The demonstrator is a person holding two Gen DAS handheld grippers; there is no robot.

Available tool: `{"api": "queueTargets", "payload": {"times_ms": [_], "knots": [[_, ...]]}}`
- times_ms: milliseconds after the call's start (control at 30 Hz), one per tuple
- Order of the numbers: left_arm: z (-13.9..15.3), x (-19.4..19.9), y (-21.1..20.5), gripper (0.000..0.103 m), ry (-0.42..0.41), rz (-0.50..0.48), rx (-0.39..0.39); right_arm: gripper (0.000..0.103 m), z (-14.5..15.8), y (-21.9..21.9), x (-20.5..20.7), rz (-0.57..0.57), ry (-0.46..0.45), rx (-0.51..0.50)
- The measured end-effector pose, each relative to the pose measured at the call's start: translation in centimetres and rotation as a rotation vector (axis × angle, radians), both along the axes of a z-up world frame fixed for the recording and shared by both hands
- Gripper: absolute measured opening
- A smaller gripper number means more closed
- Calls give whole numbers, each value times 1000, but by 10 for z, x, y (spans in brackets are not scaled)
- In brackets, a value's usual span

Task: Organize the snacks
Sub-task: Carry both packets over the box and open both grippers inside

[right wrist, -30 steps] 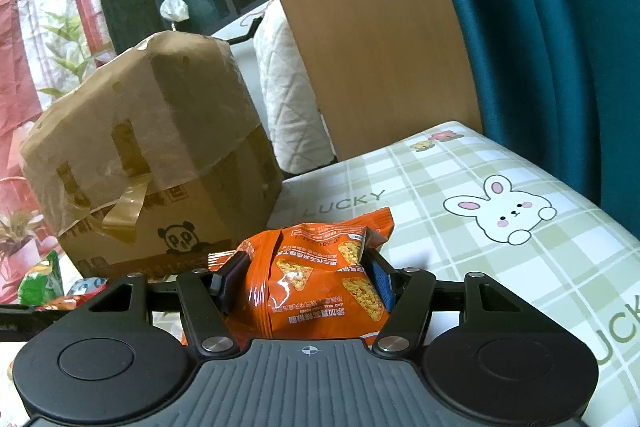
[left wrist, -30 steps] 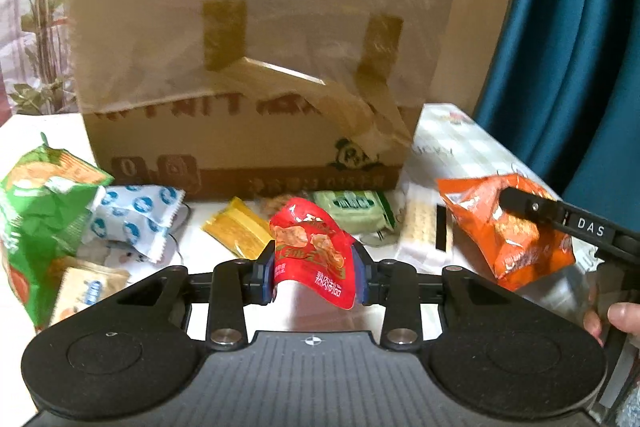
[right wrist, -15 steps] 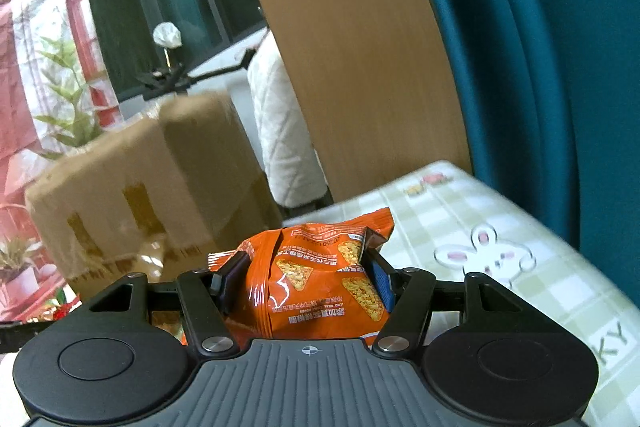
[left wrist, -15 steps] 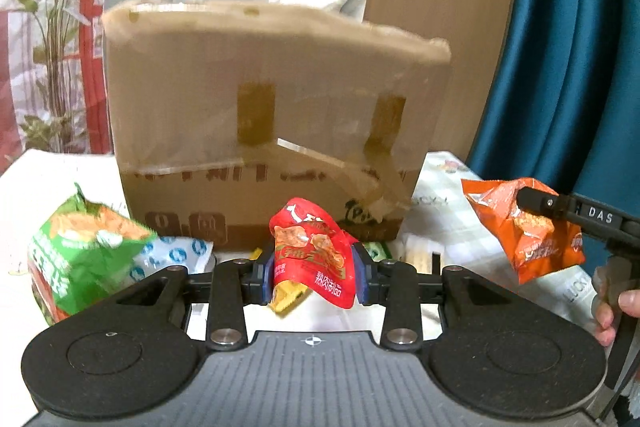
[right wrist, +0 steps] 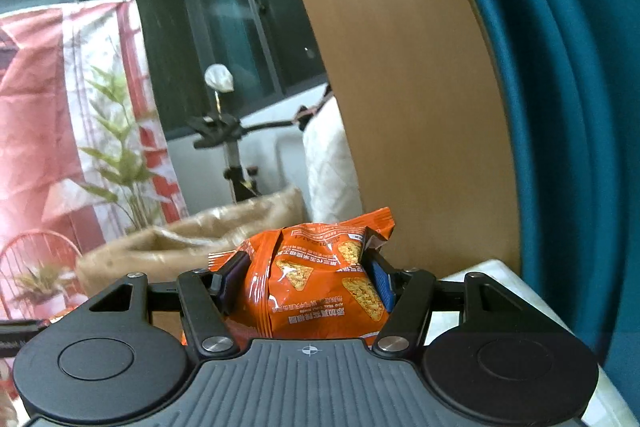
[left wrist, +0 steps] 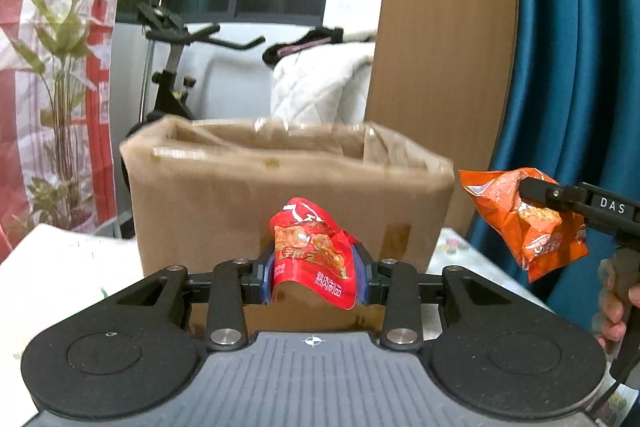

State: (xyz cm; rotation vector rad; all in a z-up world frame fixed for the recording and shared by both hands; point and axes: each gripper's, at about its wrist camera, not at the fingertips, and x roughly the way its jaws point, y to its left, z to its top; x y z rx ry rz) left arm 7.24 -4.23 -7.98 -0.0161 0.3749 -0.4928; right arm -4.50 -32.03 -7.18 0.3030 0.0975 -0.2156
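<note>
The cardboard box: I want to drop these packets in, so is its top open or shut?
Open. The cardboard box shows its rim and inner back wall in the left wrist view, with no flap across the top.

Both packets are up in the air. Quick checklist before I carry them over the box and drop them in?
1. Left gripper jaws clamped on red packet: ok.
2. Right gripper jaws clamped on orange packet: ok.
3. Cardboard box top open: ok.
4. Room inside the box: cannot tell, interior hidden.
5. Packets above the box rim: orange ok, red not ok.
</note>
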Motion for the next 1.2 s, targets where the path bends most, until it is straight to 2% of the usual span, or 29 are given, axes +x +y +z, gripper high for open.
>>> {"api": "queueTargets", "payload": {"times_ms": [300,467,600,800,900,1033,1133,1200], "knots": [[28,25,6,39,-68,16,-23,58,53,14,44,67,-51,-61],[47,46,12,39,-101,33,-37,58,75,15,78,80,-47,-55],[56,74,17,39,-96,43,-53,58,83,16,111,78,-25,-56],[56,115,15,40,-60,79,-17,58,70,18,163,62,43,4],[51,127,19,40,-29,91,-8,58,61,27,184,67,85,-1],[38,133,26,43,21,87,-33,59,47,42,199,88,135,-19],[32,137,28,53,33,87,-6,61,40,49,205,76,163,-26],[31,136,31,59,38,78,-15,71,39,49,204,80,166,-11]]}}
